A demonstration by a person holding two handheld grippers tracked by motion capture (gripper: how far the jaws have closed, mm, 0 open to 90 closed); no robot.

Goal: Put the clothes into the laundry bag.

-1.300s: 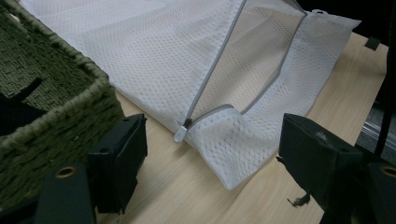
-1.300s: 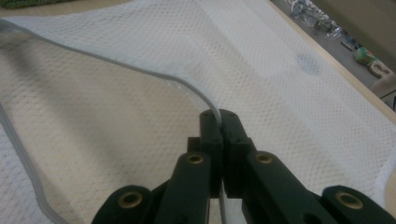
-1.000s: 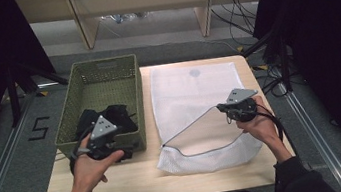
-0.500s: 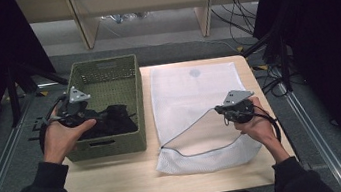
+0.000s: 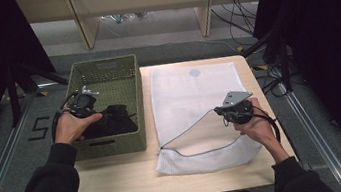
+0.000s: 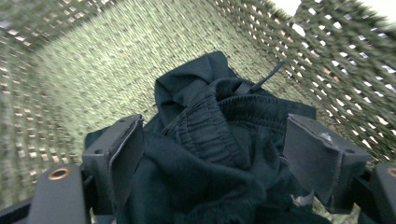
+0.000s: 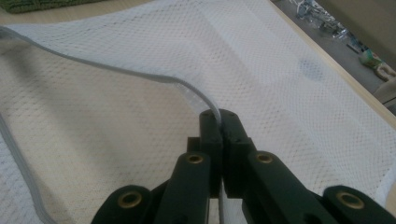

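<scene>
Black garment lies bunched in the green basket at tabletop left; my left hand-held gripper hangs over it, jaws wide, cloth between but not pinched. My right hand-held gripper is clamped on the white mesh bag's zipper edge, lifting it
</scene>
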